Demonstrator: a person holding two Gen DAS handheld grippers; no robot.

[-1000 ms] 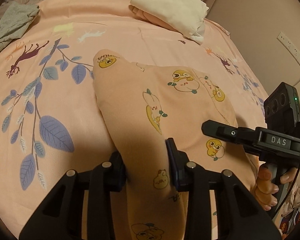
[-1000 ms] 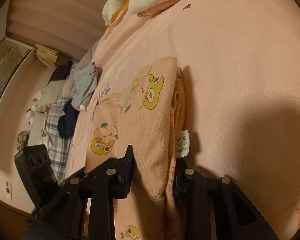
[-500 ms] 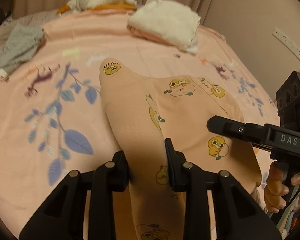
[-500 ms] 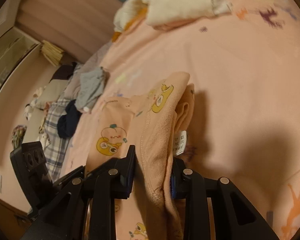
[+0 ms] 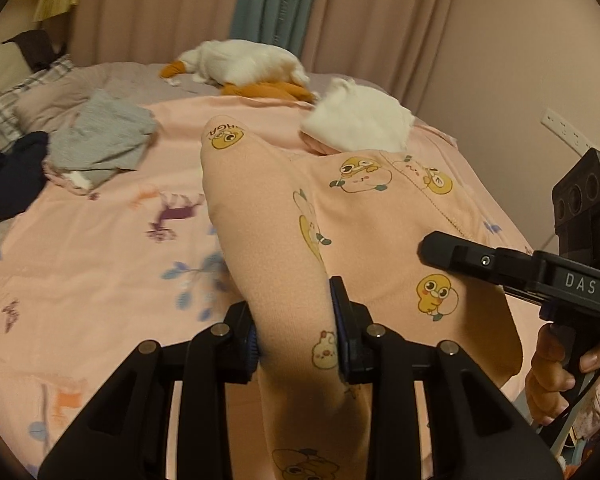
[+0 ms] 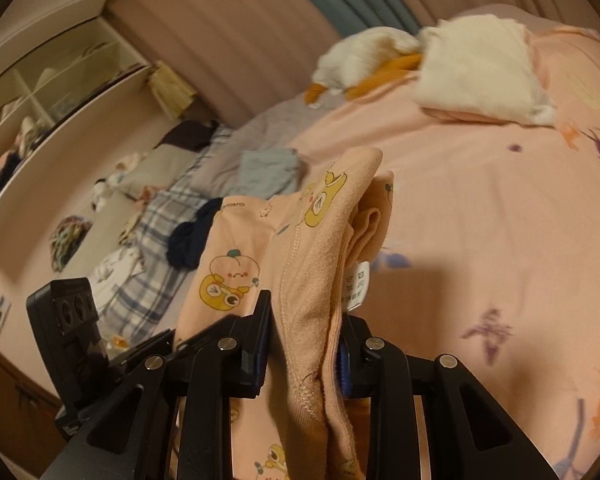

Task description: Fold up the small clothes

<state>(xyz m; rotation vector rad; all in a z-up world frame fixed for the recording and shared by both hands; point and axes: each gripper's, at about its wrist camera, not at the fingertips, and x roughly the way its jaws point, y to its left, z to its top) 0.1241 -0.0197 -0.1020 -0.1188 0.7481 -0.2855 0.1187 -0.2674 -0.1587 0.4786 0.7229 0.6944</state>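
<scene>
While both grippers — left gripper (image 5: 294,330), right gripper (image 6: 304,344) — clamp the peach cartoon-print cotton garment (image 5: 360,216) aloft, its fold appears unfinished; grey crumpled clothes (image 5: 100,144) await.

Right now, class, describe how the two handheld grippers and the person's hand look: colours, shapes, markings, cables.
Both are matte black plastic. The left gripper has angular cut-out arms, silver rivets and blue ribbed pads. The right gripper matches; from the left camera its body reads "DAS", carries a black box with round lenses and a green light, and a thin cable. The bare hand shows no sleeve.
</scene>
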